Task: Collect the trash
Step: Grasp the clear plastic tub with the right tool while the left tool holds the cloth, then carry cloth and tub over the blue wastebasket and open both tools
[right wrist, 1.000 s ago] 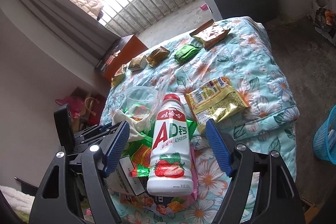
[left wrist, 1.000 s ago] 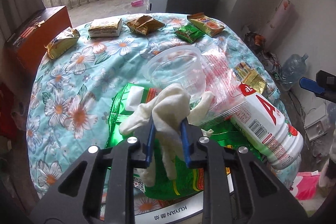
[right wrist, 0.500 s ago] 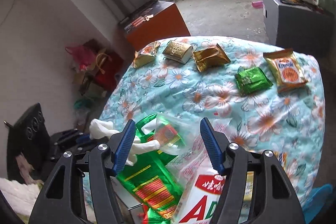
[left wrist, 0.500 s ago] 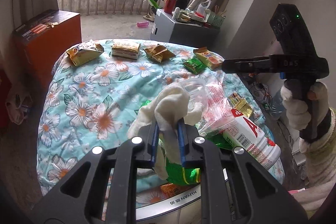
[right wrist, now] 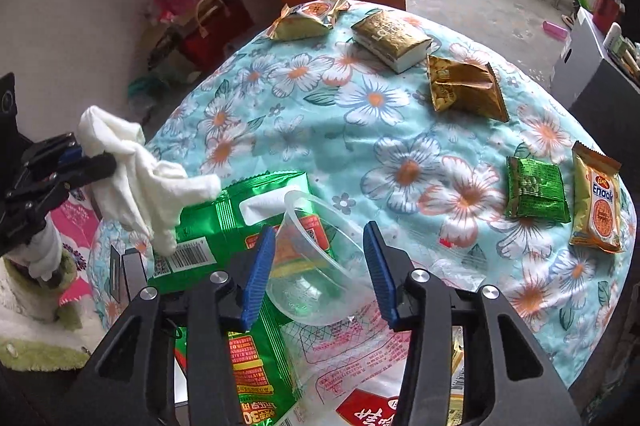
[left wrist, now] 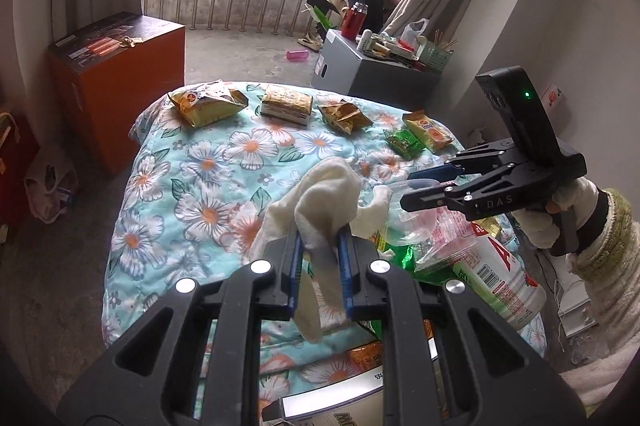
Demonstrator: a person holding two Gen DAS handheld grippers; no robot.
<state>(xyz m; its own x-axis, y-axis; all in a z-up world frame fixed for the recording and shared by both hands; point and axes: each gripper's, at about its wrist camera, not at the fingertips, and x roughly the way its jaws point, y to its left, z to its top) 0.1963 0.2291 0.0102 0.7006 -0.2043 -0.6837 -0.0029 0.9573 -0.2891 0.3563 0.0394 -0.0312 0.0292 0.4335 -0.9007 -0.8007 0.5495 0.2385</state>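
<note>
Left gripper (left wrist: 320,246): blue pads pinched tight on a white glove (left wrist: 324,202), which hangs clear of the quilt (left wrist: 192,194).
Right gripper (right wrist: 320,262): jaws closing around a clear cup (right wrist: 316,266); pads not yet pressing on its wall.
Cup: tipped on its side atop a green wrapper (right wrist: 240,222), mouth toward 10 o'clock in the right wrist view.
Bottle (left wrist: 496,278): lying at 4 o'clock of the glove, under crumpled clear plastic.
Snack packets: five in a row along the quilt's far edge, from a yellow one (left wrist: 206,102) to an orange one (left wrist: 430,130).
Box (left wrist: 116,82): orange, on the floor at 10 o'clock of the quilt.
</note>
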